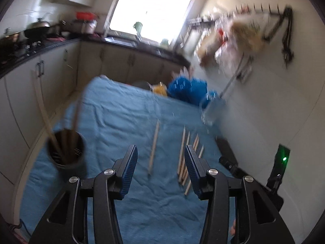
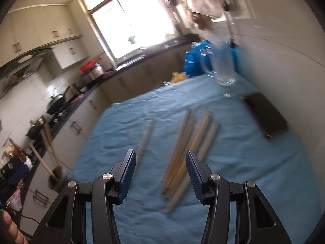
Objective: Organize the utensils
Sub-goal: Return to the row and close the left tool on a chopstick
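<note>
Several wooden chopsticks lie on a blue cloth (image 1: 121, 111). A bundle (image 1: 187, 156) lies by my left gripper's right finger, and a single chopstick (image 1: 153, 146) lies ahead between the fingers. A dark utensil cup (image 1: 66, 151) at the left holds several chopsticks. My left gripper (image 1: 160, 158) is open and empty above the cloth. In the right wrist view my right gripper (image 2: 160, 162) is open and empty over the bundle (image 2: 189, 148), with the single chopstick (image 2: 145, 138) to the left and the cup (image 2: 55, 178) at the far left.
A clear glass (image 2: 223, 69) stands at the cloth's far right, with blue bags (image 1: 189, 89) behind it. A black flat object (image 2: 266, 116) lies at the right edge by the wall. Kitchen counters (image 1: 36, 48) run along the left and back.
</note>
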Available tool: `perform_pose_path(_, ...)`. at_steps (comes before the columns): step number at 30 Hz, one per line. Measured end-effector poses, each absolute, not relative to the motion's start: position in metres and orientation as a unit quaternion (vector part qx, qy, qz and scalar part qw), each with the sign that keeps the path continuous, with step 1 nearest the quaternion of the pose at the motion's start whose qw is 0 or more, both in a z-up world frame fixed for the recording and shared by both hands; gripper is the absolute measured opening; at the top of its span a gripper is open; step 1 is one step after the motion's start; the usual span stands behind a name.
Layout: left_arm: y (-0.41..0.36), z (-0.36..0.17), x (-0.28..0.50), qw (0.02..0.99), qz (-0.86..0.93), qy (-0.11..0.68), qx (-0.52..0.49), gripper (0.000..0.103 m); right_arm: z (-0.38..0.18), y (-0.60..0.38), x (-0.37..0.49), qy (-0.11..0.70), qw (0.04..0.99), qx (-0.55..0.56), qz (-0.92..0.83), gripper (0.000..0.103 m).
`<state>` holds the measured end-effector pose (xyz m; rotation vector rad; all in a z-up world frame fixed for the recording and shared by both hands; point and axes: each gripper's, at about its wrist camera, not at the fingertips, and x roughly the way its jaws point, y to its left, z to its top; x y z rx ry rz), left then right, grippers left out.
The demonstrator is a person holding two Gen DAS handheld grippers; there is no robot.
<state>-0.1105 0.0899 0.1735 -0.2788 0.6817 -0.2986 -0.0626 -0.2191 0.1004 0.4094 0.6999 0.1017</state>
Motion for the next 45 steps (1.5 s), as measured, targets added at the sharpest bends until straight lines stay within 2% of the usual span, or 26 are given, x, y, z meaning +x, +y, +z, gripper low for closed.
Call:
perform_pose_path(11, 0.024, 0.104, -0.002, 0.894, -0.110, 0.425, -0.091, 0.047, 0.038, -0.286, -0.021, 0.417, 0.879, 0.228, 0.034, 0.055)
perform_pose_path(17, 0.004, 0.062, 0.080, 0.862, -0.101, 0.483, -0.117, 0.046, 0.023, -0.283, 0.028, 0.449, 0.865, 0.218, 0.046, 0.054)
perform_pose_path(24, -0.017, 0.037, 0.148, 0.856, -0.054, 0.507, -0.091, 0.046, 0.008, -0.278, 0.082, 0.496, 0.848, 0.183, 0.031, 0.036)
perform_pose_path(29, -0.019, 0.023, 0.166, 0.848, -0.039, 0.520, -0.098, 0.046, 0.005, -0.277, 0.096, 0.501, 0.849, 0.163, 0.026, 0.034)
perform_pose_path(30, -0.023, 0.021, 0.164, 0.853, -0.037, 0.513, -0.087, 0.046, 0.005, -0.275, 0.098, 0.503, 0.850, 0.155, 0.021, 0.029)
perform_pose_path(31, -0.027, 0.020, 0.163, 0.854, -0.035, 0.514, -0.070, 0.045, 0.005, -0.274, 0.100, 0.505, 0.851, 0.142, 0.013, 0.020)
perform_pose_path(32, -0.031, 0.020, 0.162, 0.856, -0.032, 0.512, -0.056, 0.033, 0.005, -0.271, 0.101, 0.507, 0.852, 0.127, 0.003, 0.015)
perform_pose_path(33, -0.033, 0.019, 0.159, 0.857, -0.029, 0.513, -0.043, 0.011, 0.006, -0.270, 0.102, 0.508, 0.853, 0.119, -0.002, 0.014)
perform_pose_path(34, -0.034, 0.019, 0.157, 0.856, -0.029, 0.515, -0.034, 0.008, 0.006, -0.269, 0.102, 0.508, 0.854, 0.111, -0.003, 0.014)
perform_pose_path(39, -0.020, 0.021, 0.129, 0.831, -0.059, 0.546, -0.088, 0.006, 0.006, -0.267, 0.092, 0.518, 0.849, 0.102, 0.003, 0.011)
perform_pose_path(45, 0.001, 0.015, 0.055, 0.792, -0.112, 0.581, -0.153, 0.007, 0.008, -0.273, 0.043, 0.535, 0.838, 0.100, 0.033, 0.009)
